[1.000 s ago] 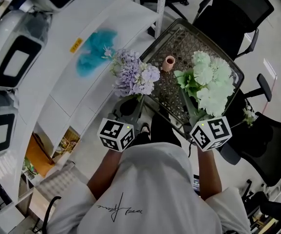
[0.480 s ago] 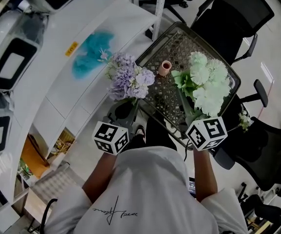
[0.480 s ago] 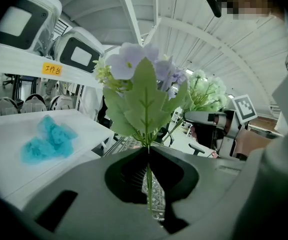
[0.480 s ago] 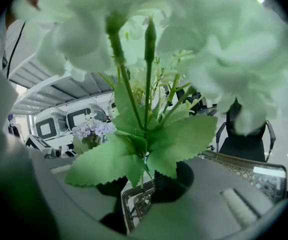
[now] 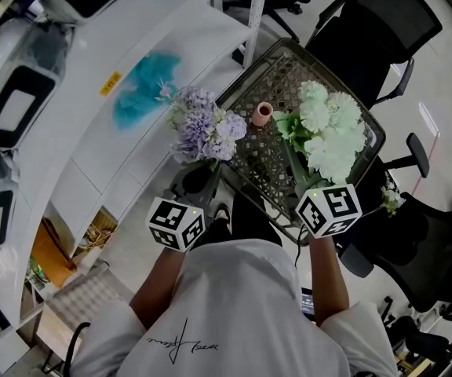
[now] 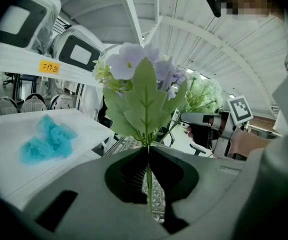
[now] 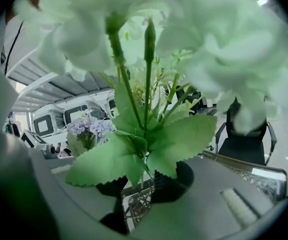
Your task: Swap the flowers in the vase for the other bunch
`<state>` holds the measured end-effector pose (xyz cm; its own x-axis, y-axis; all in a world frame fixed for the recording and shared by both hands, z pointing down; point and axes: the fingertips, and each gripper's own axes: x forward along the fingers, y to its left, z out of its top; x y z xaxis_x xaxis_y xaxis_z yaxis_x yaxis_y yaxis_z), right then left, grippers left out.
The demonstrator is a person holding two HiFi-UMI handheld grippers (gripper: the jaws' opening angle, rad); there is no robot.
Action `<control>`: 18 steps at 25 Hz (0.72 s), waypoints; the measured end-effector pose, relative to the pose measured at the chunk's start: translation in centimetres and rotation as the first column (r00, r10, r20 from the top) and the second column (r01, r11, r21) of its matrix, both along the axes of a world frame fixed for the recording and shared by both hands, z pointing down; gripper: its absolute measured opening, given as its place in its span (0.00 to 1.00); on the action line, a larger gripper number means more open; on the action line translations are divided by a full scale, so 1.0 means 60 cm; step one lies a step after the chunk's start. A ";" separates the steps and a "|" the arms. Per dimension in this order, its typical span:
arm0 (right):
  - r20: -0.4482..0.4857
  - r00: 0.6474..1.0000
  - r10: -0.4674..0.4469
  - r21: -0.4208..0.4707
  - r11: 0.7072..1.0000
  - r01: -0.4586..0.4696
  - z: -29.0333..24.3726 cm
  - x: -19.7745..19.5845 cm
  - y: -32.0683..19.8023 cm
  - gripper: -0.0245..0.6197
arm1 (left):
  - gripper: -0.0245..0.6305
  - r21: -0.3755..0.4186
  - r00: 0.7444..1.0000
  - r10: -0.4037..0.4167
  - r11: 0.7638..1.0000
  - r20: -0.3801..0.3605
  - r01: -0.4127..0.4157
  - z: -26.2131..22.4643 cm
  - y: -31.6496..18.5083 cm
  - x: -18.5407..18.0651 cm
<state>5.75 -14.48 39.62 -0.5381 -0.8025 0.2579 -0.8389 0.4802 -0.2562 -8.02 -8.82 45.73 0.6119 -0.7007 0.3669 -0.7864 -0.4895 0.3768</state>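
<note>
The mesh-topped counter (image 5: 281, 73) lies ahead of both pairs of jaws, and the two bunches are in the air, one in each gripper. The white-green bunch (image 5: 332, 128) rises straight out of the right gripper (image 7: 139, 184), whose jaws stand partly apart, clamped on its bundle of stems just below the leaves. The purple bunch (image 5: 204, 124) stands up from the left gripper (image 6: 148, 184), whose jaws are almost together, pinching its single thin stem, held off the counter's near-left edge. The small pink vase (image 5: 262, 114) sits on the mesh between the two bunches, ahead and to the left of the right jaws, and its mouth looks empty. Over the last second the right gripper has carried the white-green bunch a little closer to the vase, its lowest leaves now just beside it, while the left has held still. The removal therefore seems done, and lowering the new stems into the narrow mouth remains.
</note>
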 end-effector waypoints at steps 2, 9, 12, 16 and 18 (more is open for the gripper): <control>-0.007 1.000 0.000 -0.002 1.000 0.000 0.005 0.003 -0.006 0.18 | 0.07 -0.001 1.000 0.003 1.000 0.004 -0.003 0.001 -0.001 0.002; -0.041 0.999 -0.005 -0.011 1.000 0.004 0.021 0.009 -0.030 0.18 | 0.07 -0.020 1.000 -0.003 1.000 0.005 0.003 0.009 -0.008 0.000; -0.051 0.999 -0.010 -0.014 1.000 0.009 0.028 0.009 -0.038 0.18 | 0.07 -0.023 1.000 0.000 1.000 0.006 0.000 0.009 -0.012 0.001; -0.073 0.997 -0.019 -0.005 1.000 0.018 0.035 0.010 -0.048 0.18 | 0.07 -0.023 1.000 0.006 1.000 0.010 -0.006 0.010 -0.015 0.007; -0.082 0.996 -0.020 -0.004 1.000 0.020 0.040 0.010 -0.054 0.18 | 0.07 -0.027 1.000 0.009 1.000 0.013 -0.009 0.012 -0.017 0.008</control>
<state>6.34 -17.74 42.03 -0.5311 -0.7908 0.3043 -0.8473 0.4965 -0.1885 -7.52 -9.83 46.44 0.6132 -0.6850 0.3934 -0.7870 -0.4865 0.3796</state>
